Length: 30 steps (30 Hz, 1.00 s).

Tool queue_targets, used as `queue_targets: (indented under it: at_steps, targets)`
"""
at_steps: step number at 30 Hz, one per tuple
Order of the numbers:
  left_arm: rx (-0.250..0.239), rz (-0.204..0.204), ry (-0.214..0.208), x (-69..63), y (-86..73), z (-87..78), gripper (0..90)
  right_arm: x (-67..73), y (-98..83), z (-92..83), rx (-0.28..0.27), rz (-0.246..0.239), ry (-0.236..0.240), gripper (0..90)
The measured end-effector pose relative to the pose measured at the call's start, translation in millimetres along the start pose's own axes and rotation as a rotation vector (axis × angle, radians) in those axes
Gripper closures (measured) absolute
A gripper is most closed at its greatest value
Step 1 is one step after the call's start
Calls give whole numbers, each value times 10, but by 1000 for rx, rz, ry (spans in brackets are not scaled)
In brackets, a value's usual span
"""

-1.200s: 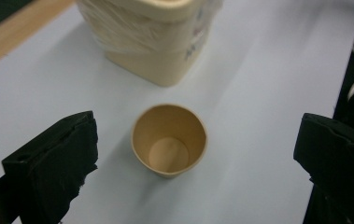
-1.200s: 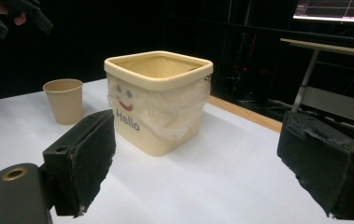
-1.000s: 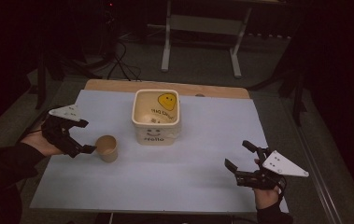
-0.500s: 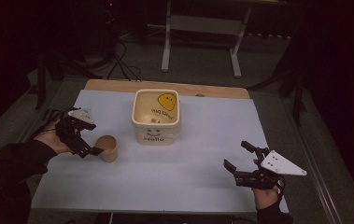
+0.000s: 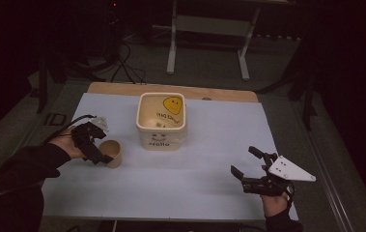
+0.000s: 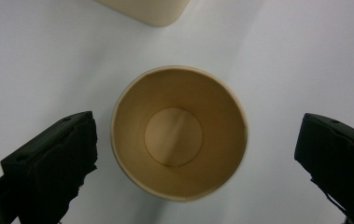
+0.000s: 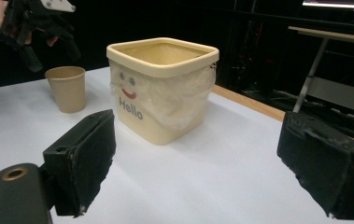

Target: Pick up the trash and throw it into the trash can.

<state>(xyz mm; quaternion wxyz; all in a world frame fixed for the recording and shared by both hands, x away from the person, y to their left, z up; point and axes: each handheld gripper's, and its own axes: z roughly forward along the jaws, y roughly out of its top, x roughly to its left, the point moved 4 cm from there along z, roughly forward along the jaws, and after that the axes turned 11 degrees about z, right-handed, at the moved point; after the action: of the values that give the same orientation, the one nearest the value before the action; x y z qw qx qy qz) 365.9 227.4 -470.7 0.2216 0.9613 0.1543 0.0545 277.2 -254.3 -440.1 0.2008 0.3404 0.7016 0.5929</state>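
Paper cup (image 5: 111, 152), brown, upright and empty, stands on the pale blue table cover (image 5: 180, 183) at about eight o'clock from the cream "Hello" bucket (image 5: 161, 121). Left gripper (image 5: 96, 153) hovers above it, jaws wide apart either side of the rim, gripping nothing. Right gripper (image 5: 248, 166) rests at four o'clock, open and empty.

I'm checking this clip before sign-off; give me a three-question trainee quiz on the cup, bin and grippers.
1. True or false: the left gripper has its fingers clamped on the cup.
2. What word is printed on the bin?
A) Hello B) Trash C) Smile
3. The cup stands ____ and looks empty.

Key: 1 false, the fingers stand apart on either side of it; 2 A; 3 upright.
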Motion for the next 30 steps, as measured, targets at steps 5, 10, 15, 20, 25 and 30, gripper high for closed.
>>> queue_targets:
  at_steps: [5, 10, 15, 20, 25, 30]
  targets:
    - [30, 0, 7, 54, 9, 102, 0, -2, -5, 4, 5, 1, -4, 114]
    - [68, -10, -9, 82, 4, 194, 1, -3, -12, 10, 10, 0, -3, 114]
    - [93, -19, -24, 92, -12, 254, 56, -7, -16, 12, 13, 2, -4, 114]
    - [84, -23, -39, 97, -24, 252, 170, -7, -20, 18, 16, 1, -2, 114]
    - [68, -20, -51, 104, -35, 203, 216, -8, -22, 22, 16, 2, -4, 114]
    - [68, -16, -55, 98, -17, 136, 231, -5, -23, 26, 17, -1, -5, 114]
